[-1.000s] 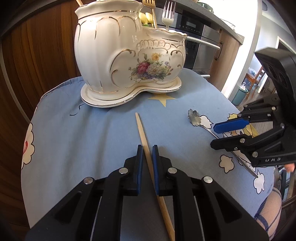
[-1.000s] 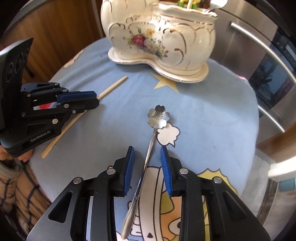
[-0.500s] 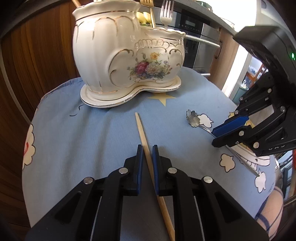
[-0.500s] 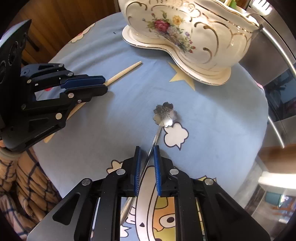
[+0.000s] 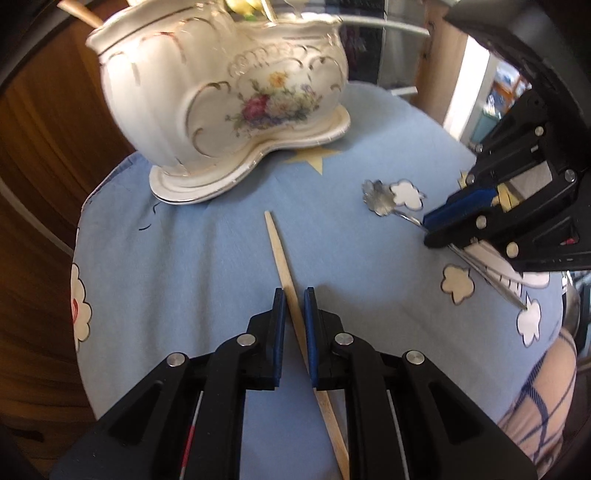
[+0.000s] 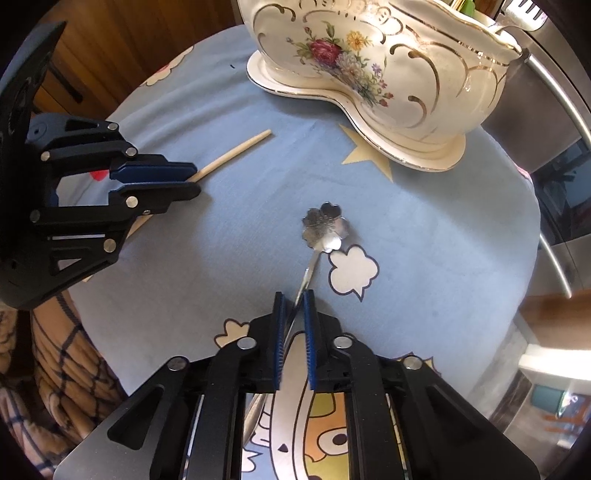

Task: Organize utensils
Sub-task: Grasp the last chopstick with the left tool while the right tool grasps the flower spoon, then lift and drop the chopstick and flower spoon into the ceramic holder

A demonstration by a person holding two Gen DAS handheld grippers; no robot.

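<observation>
The left hand-held gripper point(image 5: 294, 295) sits low over the table point(image 5: 207, 258), pointing toward the big white holder. Its two blue pads are pulled in close with the wooden stick point(image 5: 280, 254) between them. The stick runs slanted through the narrow gap, so the left hand-held gripper looks clenched on it (the pads are only partly seen touching the wood). The thin tip of the stick pokes out ahead and lies on the blue cloth point(image 5: 184, 229), near the holder's base but not touching it.

The right hand-held gripper point(image 6: 294, 295) is also low and tips down toward the table. Its blue pads are squeezed in around the thin handle of the silver spoon point(image 6: 325, 225), so it is grasping the spoon. The flower-shaped bowl of the spoon sits ahead of the pads on the cloth, just beside a white cloud picture point(image 6: 352, 273). The tail of the handle runs back under the gripper.

The two grippers are side by side, a bit apart, each in sight of the other's camera.

Farther back stands the white utensil holder point(image 6: 388, 62) with painted flowers and gold lines, on its matching white tray point(image 6: 424, 155). A fork point(image 6: 524, 14) sticks up out of it. A yellow star point(image 6: 369, 155) is printed on the cloth in front of the tray.
</observation>
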